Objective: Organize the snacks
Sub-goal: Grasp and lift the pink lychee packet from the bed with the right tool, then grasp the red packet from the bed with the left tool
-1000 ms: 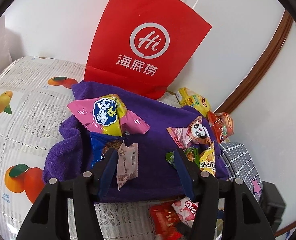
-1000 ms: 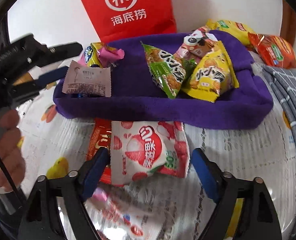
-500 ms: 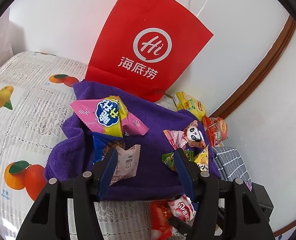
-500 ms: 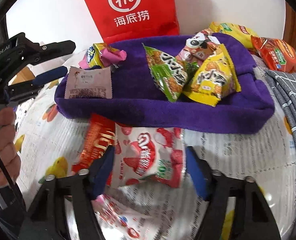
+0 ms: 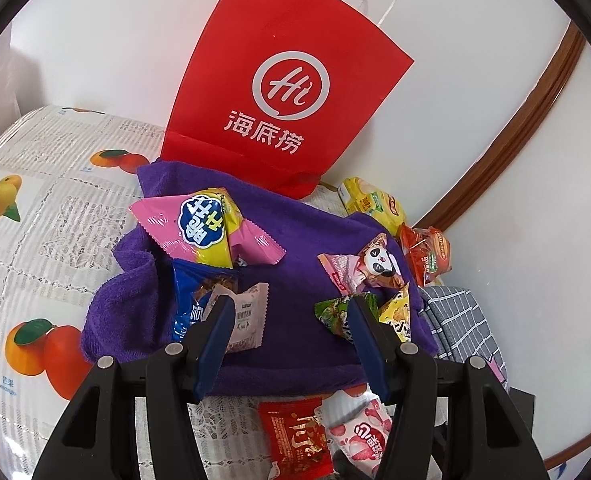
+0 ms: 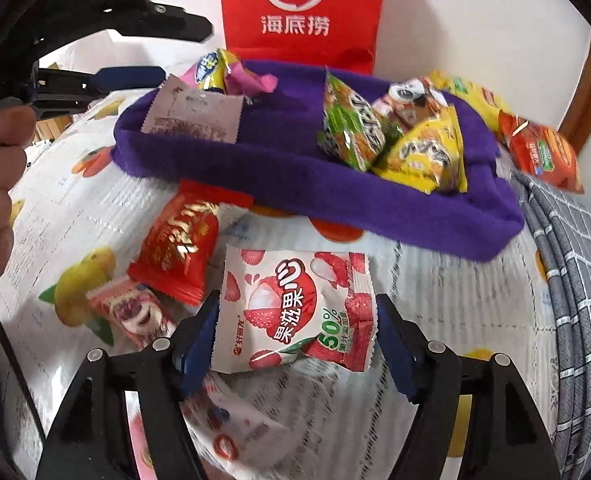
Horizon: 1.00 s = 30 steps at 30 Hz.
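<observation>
lychee packet [image 6: 295, 312]: lies flat on the fruit-print tablecloth [image 6: 455, 280], right between the fingers of the right tongs [image 6: 297, 338], in front of the purple towel [image 6: 335, 184].
handling: i judge it light, puffy and soft, with a slick film; it will likely crumple and may slide if squeezed at the middle.
where to grip: across its two side edges, near the crimped seams, looks safest.
right tongs: jaws have just been opening a little; the left pad sits at the packet's edge and the right pad just beside it, so spread around it, not pinching.
left tongs [image 5: 289, 340]: half spread, holding nothing, hovering over the near edge of the towel.
neighbours: a red sweet [image 6: 179, 248] lies just left of the packet, beyond the left finger.
beyond: red paper bag [image 6: 301, 12] stands behind the towel.
</observation>
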### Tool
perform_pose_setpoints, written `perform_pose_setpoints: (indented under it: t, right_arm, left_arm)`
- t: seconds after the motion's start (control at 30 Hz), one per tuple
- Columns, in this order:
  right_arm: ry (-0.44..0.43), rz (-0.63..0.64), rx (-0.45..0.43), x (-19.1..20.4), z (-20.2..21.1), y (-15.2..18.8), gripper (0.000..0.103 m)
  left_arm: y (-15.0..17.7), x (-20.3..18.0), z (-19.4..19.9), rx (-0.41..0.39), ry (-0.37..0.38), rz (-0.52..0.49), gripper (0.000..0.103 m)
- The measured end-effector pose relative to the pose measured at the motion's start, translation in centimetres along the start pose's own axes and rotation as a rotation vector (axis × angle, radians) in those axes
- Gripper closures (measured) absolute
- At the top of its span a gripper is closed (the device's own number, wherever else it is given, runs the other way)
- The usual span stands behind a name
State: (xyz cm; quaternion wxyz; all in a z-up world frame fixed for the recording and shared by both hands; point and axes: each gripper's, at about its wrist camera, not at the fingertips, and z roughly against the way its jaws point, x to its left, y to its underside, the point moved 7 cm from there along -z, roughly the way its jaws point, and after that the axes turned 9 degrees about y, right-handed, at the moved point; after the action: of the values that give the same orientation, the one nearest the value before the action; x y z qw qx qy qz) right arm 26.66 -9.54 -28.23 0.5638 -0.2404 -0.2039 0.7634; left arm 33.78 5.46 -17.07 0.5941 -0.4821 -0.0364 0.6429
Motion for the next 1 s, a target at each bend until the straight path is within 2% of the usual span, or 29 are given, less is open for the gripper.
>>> perform_pose_setpoints:
  t: [0.03,0.07,0.1,0.23,0.47,0.57,0.7,1.0]
  right_arm:
    - [-0.014,-0.022,0.002,-0.1,-0.1,-0.1,0.033]
    - [-0.015,-0.031,-0.005,-0.3,0.0,-0.1,0.04]
    - [-0.013,-0.033,-0.016,-0.5,0.0,-0.2,0.042]
    - [-0.051,-0.068,-0.031,-1.3,0.4,0.0,0.044]
    - [0.002,-0.181,-0.06,-5.3,1.2,0.8,0.045]
    - [0.01,-0.264,-0.066,-6.8,1.2,1.2,0.045]
    - [0.018,-0.35,-0.03,-8.5,0.6,1.8,0.045]
    - [0.062,-0.358,-0.02,-8.8,0.5,1.9,0.044]
  left_arm:
    - [0.0,0.0,0.0,0.002,-0.002,0.0,0.047]
    - [0.0,0.1,-0.1,0.002,-0.003,-0.001,0.047]
    - [0.0,0.1,0.0,0.001,-0.005,-0.001,0.047]
    - [-0.1,0.1,0.2,-0.007,-0.012,-0.003,0.047]
    - [0.1,-0.8,0.9,-0.018,-0.022,-0.043,0.047]
    - [0.8,-1.4,0.6,0.011,-0.024,-0.061,0.047]
    - [2.3,-2.0,0.1,0.057,-0.05,-0.098,0.047]
    - [7.3,-1.7,-0.1,0.15,-0.055,-0.104,0.047]
